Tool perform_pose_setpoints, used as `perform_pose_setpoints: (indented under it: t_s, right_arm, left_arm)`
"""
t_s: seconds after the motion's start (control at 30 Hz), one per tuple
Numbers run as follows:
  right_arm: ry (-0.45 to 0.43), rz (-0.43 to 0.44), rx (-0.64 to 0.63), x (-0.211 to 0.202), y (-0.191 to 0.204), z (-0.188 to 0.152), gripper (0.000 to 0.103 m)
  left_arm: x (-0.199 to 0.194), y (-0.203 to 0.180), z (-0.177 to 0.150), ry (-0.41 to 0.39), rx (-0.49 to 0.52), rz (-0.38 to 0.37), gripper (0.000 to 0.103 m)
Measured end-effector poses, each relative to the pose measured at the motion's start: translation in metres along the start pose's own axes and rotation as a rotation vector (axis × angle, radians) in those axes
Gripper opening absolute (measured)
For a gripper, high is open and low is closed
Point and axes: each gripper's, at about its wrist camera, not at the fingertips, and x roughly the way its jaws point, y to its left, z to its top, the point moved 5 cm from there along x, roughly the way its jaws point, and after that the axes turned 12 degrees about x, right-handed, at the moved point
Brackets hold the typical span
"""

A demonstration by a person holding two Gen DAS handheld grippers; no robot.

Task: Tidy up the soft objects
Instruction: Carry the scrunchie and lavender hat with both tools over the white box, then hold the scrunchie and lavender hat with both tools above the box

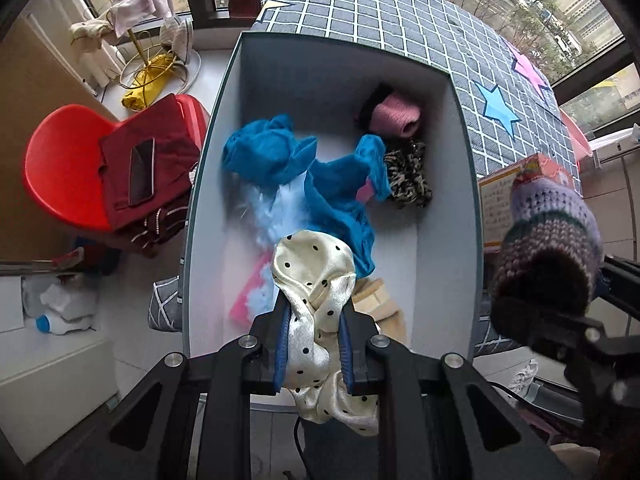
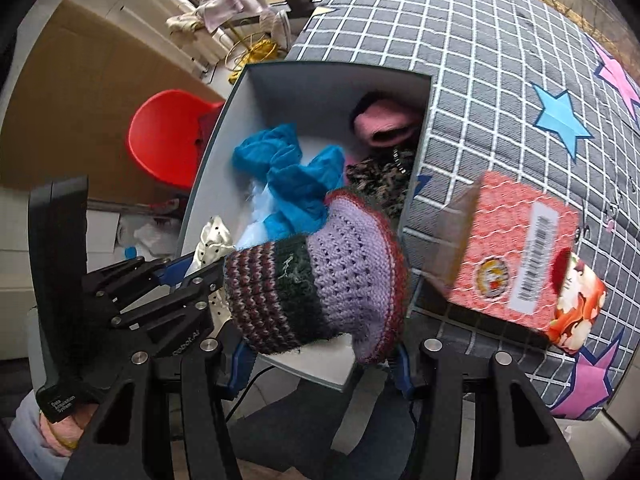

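Over the grey box (image 1: 464, 200), left gripper (image 1: 314, 344) pinches glossy dotted satin (image 1: 316, 280); right gripper (image 2: 320, 364) apparently clamps a ribbed knit hat (image 2: 316, 284).

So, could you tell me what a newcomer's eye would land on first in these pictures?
Probably the cream polka-dot scarf pinched in the left gripper over the near end of the grey box, and the striped knit hat clamped in the right gripper beside it. Next, the bright blue cloth sprawled in the middle of the box, and the red chair to its left.
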Motion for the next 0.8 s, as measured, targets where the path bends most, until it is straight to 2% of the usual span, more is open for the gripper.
perform_pose_setpoints:
  t_s: [0.27, 0.8]
  right_arm:
    - [0.038, -0.001, -0.017, 0.012, 0.006, -0.01, 0.055]
    - [0.032, 0.003, 0.015, 0.011, -0.001, -0.013, 0.055]
  left_arm:
    - [0.005, -0.002, -0.007, 0.013, -0.002, 0.004, 0.023]
    - [0.007, -0.005, -0.008, 0.016, 0.008, 0.012, 0.023]
